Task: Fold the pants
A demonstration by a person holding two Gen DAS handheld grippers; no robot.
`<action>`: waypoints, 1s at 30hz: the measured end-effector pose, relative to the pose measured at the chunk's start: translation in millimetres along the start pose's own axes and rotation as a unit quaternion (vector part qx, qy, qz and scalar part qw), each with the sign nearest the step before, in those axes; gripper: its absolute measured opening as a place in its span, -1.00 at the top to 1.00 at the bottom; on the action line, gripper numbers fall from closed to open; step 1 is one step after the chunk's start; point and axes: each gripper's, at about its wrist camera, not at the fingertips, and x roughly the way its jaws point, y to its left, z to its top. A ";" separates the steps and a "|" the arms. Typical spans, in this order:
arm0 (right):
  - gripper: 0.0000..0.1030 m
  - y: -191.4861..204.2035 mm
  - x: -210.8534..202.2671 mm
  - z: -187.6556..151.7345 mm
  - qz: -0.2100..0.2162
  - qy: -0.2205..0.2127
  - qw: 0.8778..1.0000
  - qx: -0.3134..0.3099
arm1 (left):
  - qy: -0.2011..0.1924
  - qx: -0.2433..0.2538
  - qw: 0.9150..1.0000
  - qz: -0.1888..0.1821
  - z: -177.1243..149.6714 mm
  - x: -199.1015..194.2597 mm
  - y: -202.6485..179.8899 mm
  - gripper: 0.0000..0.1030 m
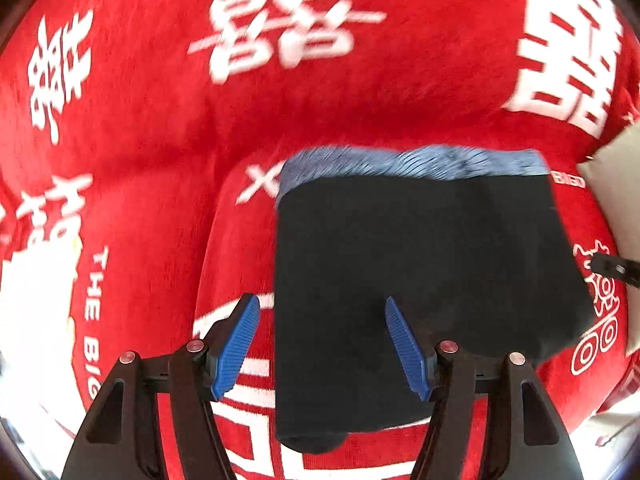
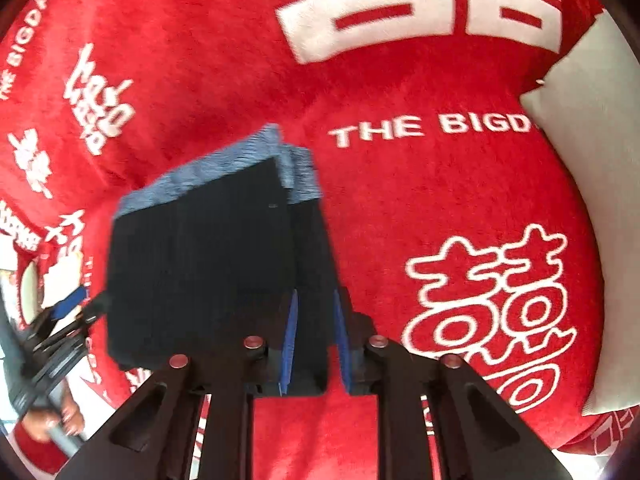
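Two claws work over a red blanket. Dark pants, folded into a block, lie on it, blue waistband at the far end. Right claw grips the pants' near edge. Left claw hangs spread wide above their near-left corner, gripping nothing. No containers visible.

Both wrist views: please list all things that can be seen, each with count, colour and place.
pants: one, dark navy with a blue-grey waistband, folded, on the red blanket; one edge between the right gripper's fingers.
blanket: one, red with white characters and the words THE BIG, covers the whole surface under the pants.
pillow: one, white, at the right edge of the blanket.
left gripper: one, black with blue fingers, open, above the near edge of the pants.
right gripper: one, black with blue fingers, shut on the pants.
hand: one, holds the left gripper's handle, lower left of the right wrist view.
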 end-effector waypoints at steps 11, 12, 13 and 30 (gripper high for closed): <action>0.56 23.6 31.6 -33.6 -0.041 -0.006 0.999 -0.029 | 0.020 -0.018 1.000 -0.008 -15.7 30.1 9.0 -0.51; 0.56 20.7 32.9 -36.3 -0.036 -0.013 0.999 -0.020 | 0.018 -0.011 1.000 -0.004 -15.2 31.5 6.8 -0.52; 0.56 18.6 32.8 -37.6 -0.034 -0.018 0.999 -0.019 | 0.015 -0.003 1.000 0.002 -15.2 31.9 4.8 -0.57; 0.55 -30.9 13.0 18.2 0.131 -0.122 0.980 0.089 | 0.012 -0.001 0.998 0.054 -14.4 34.2 -3.0 -0.79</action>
